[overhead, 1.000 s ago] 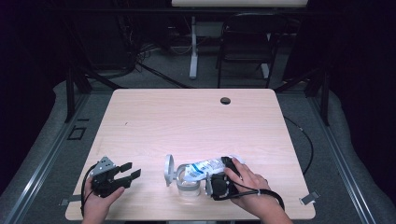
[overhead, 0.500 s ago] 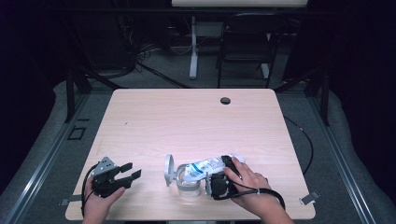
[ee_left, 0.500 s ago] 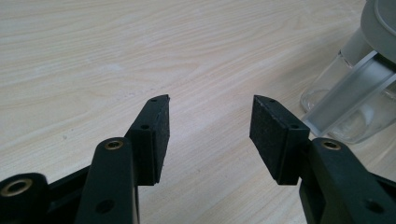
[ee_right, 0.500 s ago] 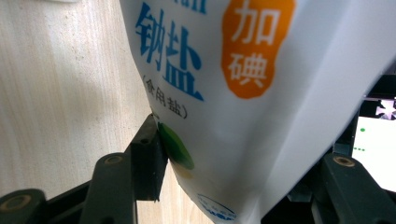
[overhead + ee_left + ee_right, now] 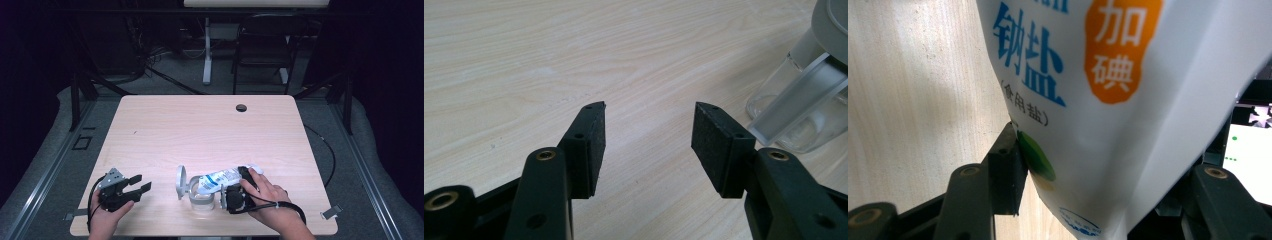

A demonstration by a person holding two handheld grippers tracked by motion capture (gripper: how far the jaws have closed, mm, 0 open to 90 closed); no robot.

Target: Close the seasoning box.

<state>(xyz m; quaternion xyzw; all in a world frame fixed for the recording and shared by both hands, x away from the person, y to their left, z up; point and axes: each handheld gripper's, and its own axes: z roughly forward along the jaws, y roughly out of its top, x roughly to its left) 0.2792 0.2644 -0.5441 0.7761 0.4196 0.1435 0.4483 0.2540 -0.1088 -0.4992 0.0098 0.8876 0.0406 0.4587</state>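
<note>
Currently your left gripper (image 5: 141,184) rests near the bench's (image 5: 200,125) front left corner, jaws spread with nothing between them. Beside it at the front edge stands the clear jar (image 5: 200,199), lid (image 5: 180,181) flipped open. Your right gripper (image 5: 234,186) is pinching the salt bag (image 5: 219,178), tipped over the jar's mouth. Nothing steadies the jar, so a nudge from the bag could tip it and scatter salt.
</note>
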